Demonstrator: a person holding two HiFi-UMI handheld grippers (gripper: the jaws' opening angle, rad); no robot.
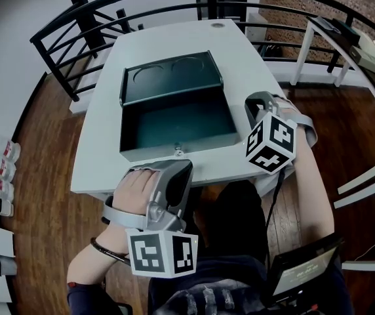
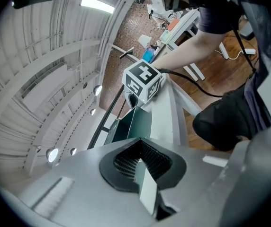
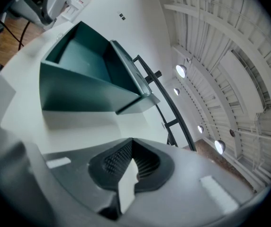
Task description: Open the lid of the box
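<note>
The dark green metal box (image 1: 174,144) lies open on the white table (image 1: 174,35), lid (image 1: 171,77) thrown back on the far side, while the left gripper (image 1: 182,168) near it and the right gripper (image 1: 256,102) beside it both have their jaws pressed together.

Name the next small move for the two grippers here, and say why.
Probably just draw both off the white table: the dark green metal box already stands open, its lid laid back behind it. The left gripper and right gripper are shut, empty and clear of the box, so little seems left to do.
</note>
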